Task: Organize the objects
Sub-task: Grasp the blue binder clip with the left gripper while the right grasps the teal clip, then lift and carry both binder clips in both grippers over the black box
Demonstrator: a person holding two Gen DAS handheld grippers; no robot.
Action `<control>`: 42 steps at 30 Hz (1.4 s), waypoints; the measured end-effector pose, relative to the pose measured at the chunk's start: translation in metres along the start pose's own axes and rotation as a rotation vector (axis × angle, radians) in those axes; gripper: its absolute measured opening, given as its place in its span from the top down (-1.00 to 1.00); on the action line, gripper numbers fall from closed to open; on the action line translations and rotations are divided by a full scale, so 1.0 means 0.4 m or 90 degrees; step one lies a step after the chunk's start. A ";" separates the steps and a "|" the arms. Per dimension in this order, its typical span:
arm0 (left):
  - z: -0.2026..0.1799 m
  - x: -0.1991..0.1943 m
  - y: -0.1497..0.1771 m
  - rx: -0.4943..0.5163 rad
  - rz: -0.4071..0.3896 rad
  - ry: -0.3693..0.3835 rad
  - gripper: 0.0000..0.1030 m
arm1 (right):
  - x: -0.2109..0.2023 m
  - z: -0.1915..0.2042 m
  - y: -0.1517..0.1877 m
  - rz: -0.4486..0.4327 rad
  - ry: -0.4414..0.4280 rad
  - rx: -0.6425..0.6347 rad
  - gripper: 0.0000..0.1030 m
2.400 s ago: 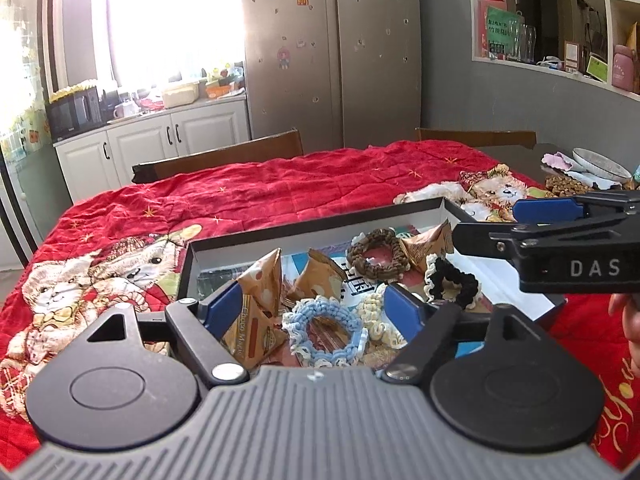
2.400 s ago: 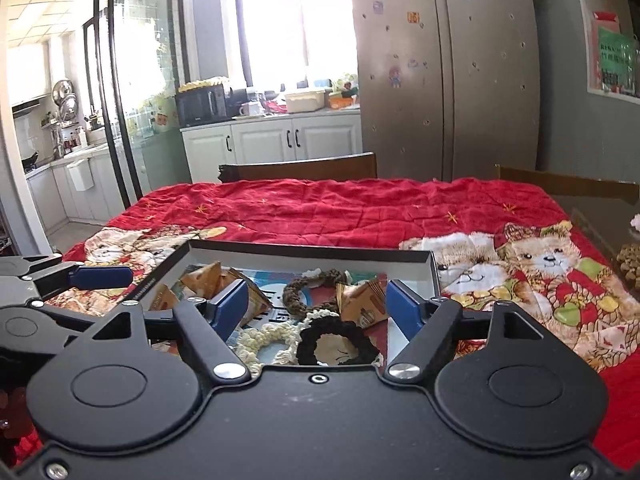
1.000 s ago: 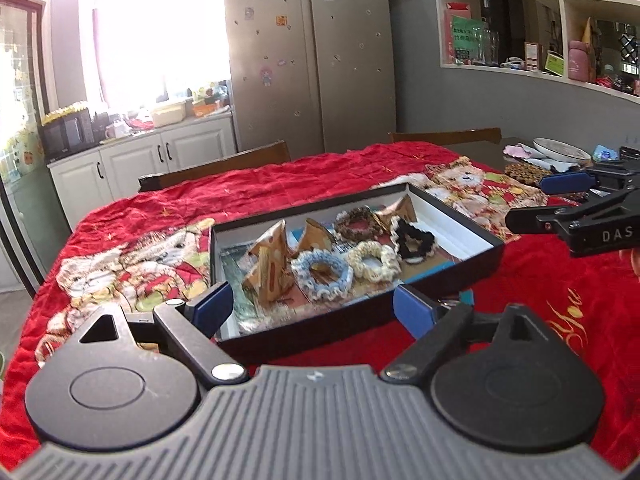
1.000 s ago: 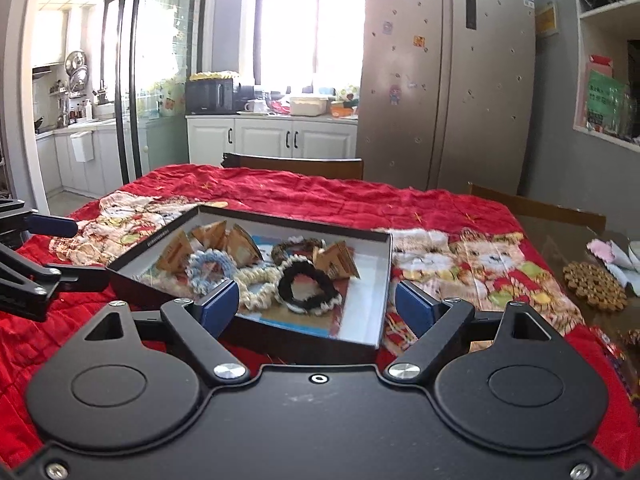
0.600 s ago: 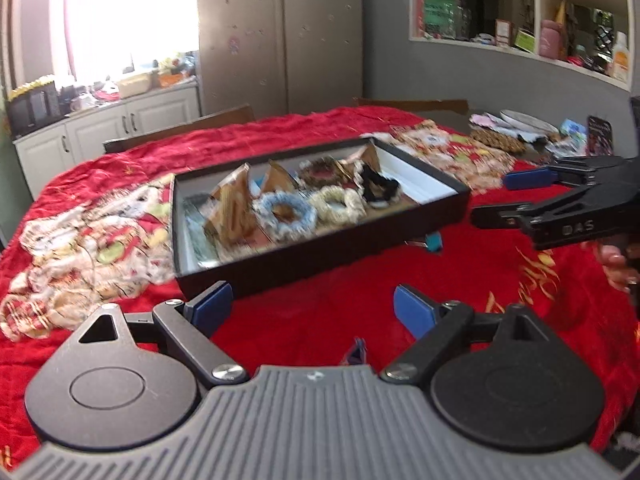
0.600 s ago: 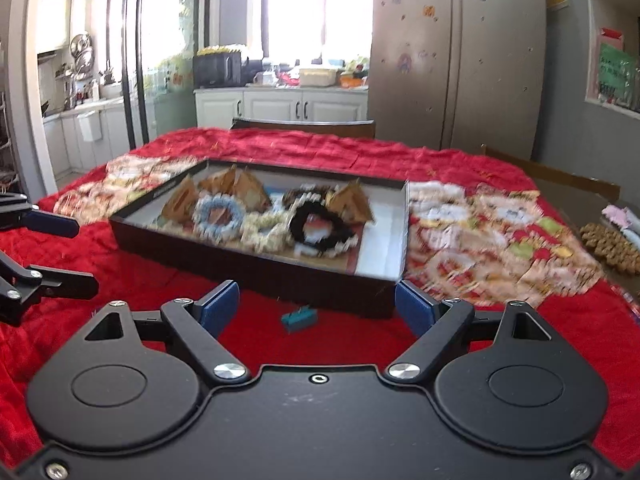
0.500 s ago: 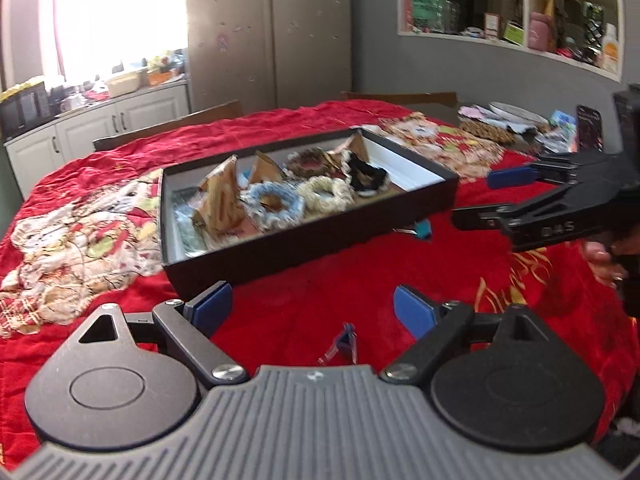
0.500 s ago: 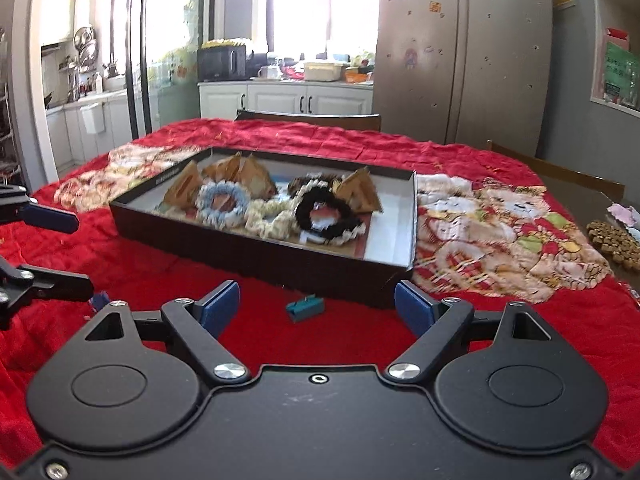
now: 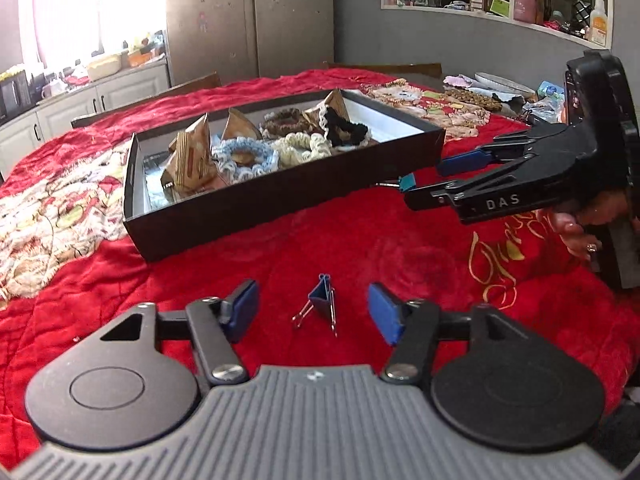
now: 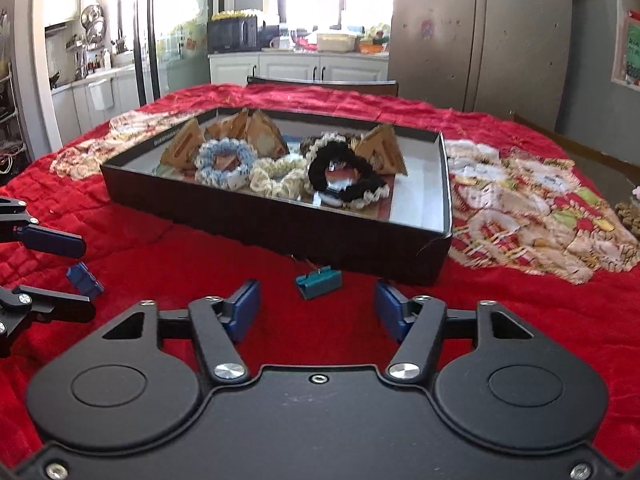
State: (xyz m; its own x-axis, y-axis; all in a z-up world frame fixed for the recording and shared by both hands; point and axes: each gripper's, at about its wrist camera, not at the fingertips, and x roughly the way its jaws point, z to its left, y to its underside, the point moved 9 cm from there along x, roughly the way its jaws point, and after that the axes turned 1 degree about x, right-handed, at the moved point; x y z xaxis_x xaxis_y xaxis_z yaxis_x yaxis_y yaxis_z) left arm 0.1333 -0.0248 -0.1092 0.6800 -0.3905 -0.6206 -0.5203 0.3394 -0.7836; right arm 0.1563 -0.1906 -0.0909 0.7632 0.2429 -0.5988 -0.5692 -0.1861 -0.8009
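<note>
Red quilted cloth (image 9: 380,240) covers table. Left gripper (image 9: 312,310) spread, hovering low; dark blue binder clip (image 9: 322,300) lies on cloth between its fingers, untouched. Black tray (image 10: 280,216) beyond, holding scrunchies and tan triangular packets. Right gripper (image 10: 316,310) spread; teal binder clip (image 10: 319,280) on cloth just ahead, beside tray's near wall.

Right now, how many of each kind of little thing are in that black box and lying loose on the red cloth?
Scrunchies in the black box: 4 (light blue, cream, black, brown)
Brown triangular packets in the box: at least 4
Binder clips on the red cloth: 2 (dark blue, teal)
Total: at least 10
</note>
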 end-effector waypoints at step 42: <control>0.011 0.019 0.003 -0.023 0.011 0.008 0.50 | -0.008 0.035 0.003 0.005 -0.025 -0.038 0.49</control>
State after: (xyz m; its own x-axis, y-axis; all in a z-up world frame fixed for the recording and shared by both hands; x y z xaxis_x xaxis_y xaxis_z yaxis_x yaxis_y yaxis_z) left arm 0.1400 -0.0233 -0.1147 0.6640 -0.3963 -0.6341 -0.5502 0.3154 -0.7732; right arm 0.1489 -0.1784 -0.0897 0.7453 0.2782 -0.6059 -0.5549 -0.2451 -0.7950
